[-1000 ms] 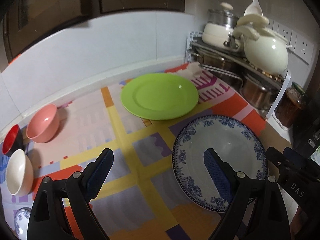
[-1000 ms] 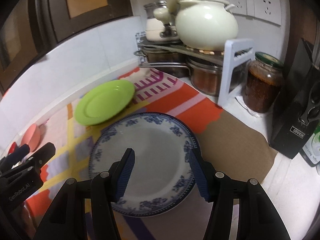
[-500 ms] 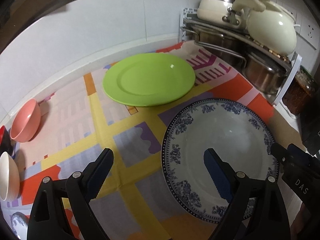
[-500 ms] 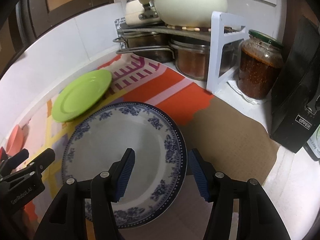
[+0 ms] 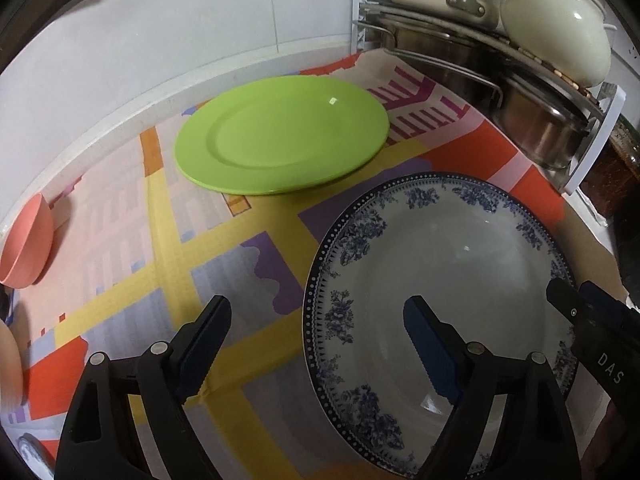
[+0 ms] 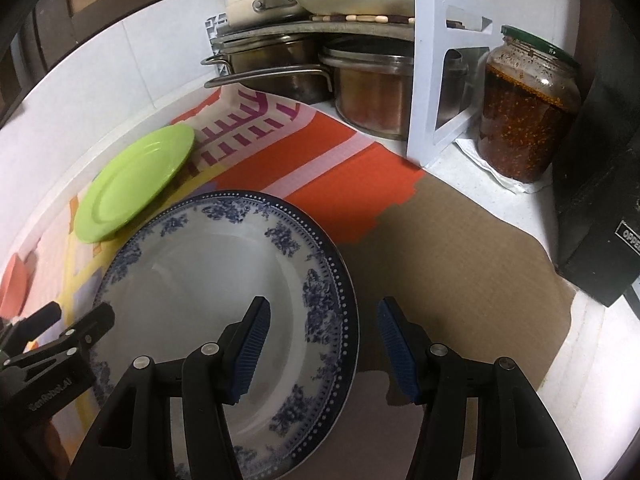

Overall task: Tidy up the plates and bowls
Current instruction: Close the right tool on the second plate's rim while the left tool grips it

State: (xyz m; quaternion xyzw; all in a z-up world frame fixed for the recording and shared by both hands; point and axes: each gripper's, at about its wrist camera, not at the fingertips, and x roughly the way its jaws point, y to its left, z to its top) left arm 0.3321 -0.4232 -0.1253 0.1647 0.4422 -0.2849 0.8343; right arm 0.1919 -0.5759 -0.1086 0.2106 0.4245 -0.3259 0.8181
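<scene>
Counter: patterned mat (image 5: 168, 248) over white worktop, tiled wall behind.
Blue plate (image 5: 440, 264): flat on mat, near right corner, partly over brown cardboard (image 6: 452, 248).
Green plate (image 5: 280, 132): flat on mat, beyond blue plate, apart from it.
Pink bowl (image 5: 26, 244): far left by wall (tilted on its side).
Left gripper (image 5: 316, 328): jaws wide, closing, straddling blue plate's left rim; pads not touching it.
Right gripper (image 6: 322, 340): jaws half open, straddling the right rim, nothing gripped.
Rack (image 6: 436, 60): pots, jar (image 6: 528, 112) beside.
</scene>
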